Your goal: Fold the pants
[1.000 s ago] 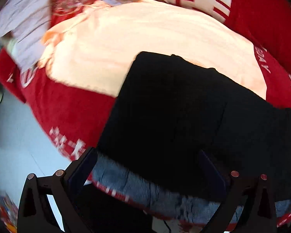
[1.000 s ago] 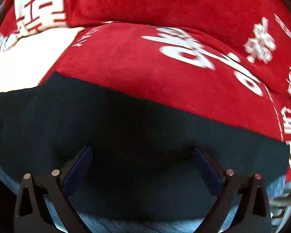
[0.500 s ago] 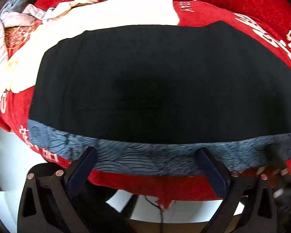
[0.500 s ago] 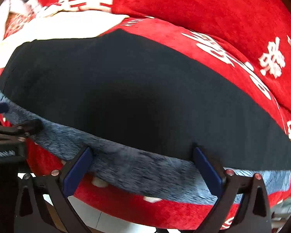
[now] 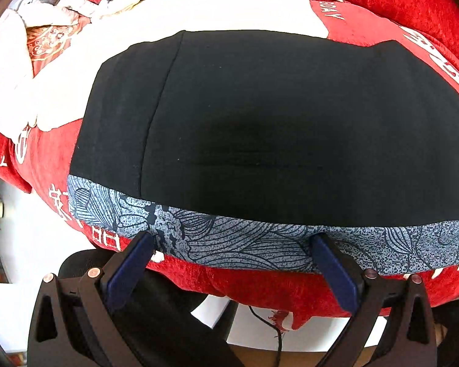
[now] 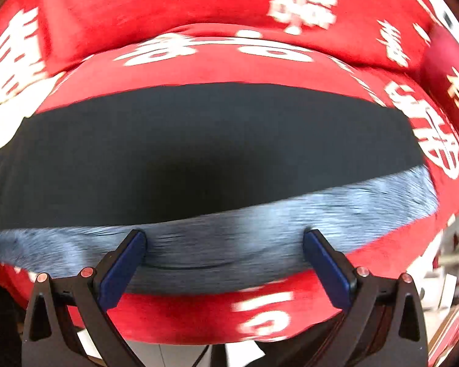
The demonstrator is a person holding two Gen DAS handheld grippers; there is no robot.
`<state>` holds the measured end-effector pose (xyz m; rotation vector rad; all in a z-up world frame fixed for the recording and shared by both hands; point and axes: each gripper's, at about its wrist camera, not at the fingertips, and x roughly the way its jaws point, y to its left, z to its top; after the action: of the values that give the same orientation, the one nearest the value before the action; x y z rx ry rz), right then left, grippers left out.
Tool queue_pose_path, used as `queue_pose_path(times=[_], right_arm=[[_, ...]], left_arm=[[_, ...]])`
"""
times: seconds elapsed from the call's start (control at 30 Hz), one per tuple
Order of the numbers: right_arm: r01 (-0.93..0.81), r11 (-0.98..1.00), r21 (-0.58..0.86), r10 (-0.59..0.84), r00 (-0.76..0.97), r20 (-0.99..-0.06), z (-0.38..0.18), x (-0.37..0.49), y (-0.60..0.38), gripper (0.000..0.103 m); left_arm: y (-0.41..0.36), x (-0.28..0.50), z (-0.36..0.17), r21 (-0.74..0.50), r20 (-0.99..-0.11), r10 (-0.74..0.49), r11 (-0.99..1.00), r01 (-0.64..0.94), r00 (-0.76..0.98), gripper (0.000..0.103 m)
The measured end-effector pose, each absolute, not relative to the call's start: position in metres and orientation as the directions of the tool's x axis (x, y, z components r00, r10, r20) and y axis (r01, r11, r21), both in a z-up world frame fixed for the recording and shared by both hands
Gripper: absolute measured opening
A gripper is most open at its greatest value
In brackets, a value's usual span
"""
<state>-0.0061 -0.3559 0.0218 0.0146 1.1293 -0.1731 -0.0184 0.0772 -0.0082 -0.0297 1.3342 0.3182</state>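
Observation:
Black pants [image 5: 275,128] lie flat across a red blanket, with a grey-blue patterned band [image 5: 235,244] along their near edge. In the left wrist view my left gripper [image 5: 232,253] is open, its blue pads just short of that band and holding nothing. The right wrist view shows the same black pants [image 6: 199,153] and the blurred grey band [image 6: 229,229]. My right gripper [image 6: 225,252] is open too, fingers wide apart at the band's near edge with nothing between them.
The red blanket [image 5: 260,287] with white characters covers a raised surface whose near edge drops to a pale floor [image 5: 21,244]. A white cloth [image 5: 229,12] and crumpled clothes [image 5: 46,15] lie beyond the pants at the left. A dark cable [image 5: 269,327] hangs below the edge.
Both grippers have drawn back toward the near edge, so the whole pants and the grey band now show. The left view has swung right; the right view is still in motion.

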Motion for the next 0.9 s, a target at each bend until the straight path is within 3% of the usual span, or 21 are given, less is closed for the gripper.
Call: queue_pose_path(times=[0.4,0.53,0.63,0.7,0.9], right_arm=[[0.194,0.977,-0.083,-0.158,0.41,-0.898,0.027,-0.002,-0.477,0.103],[0.25,0.968,0.007,-0.096,0.396,-0.913,0.024,-0.001,-0.526,0.103],[0.359,0.929,-0.089,-0.229,0.367,-0.902,0.033,-0.002,-0.541,0.103],[0.405,0.914,-0.028,-0.216,0.426,-0.879,0.05,-0.004,-0.537,0.103],[0.084,0.996,-0.032,-0.068,0.471,-0.879,0.049,0.051,-0.428,0.103]], left_arm=[[0.095,-0.011,-0.011,0.126,-0.97,0.18,0.948,-0.294,0.163,0.103],[0.101,-0.01,-0.008,0.165,-0.966,0.217,0.936,-0.311,0.141,0.103],[0.098,-0.009,0.005,0.205,-0.954,0.261,0.927,-0.313,0.15,0.103],[0.092,-0.006,0.015,0.208,-0.947,0.269,0.931,-0.3,0.177,0.103],[0.058,0.022,0.03,0.087,-0.958,0.145,0.968,-0.234,0.246,0.103]])
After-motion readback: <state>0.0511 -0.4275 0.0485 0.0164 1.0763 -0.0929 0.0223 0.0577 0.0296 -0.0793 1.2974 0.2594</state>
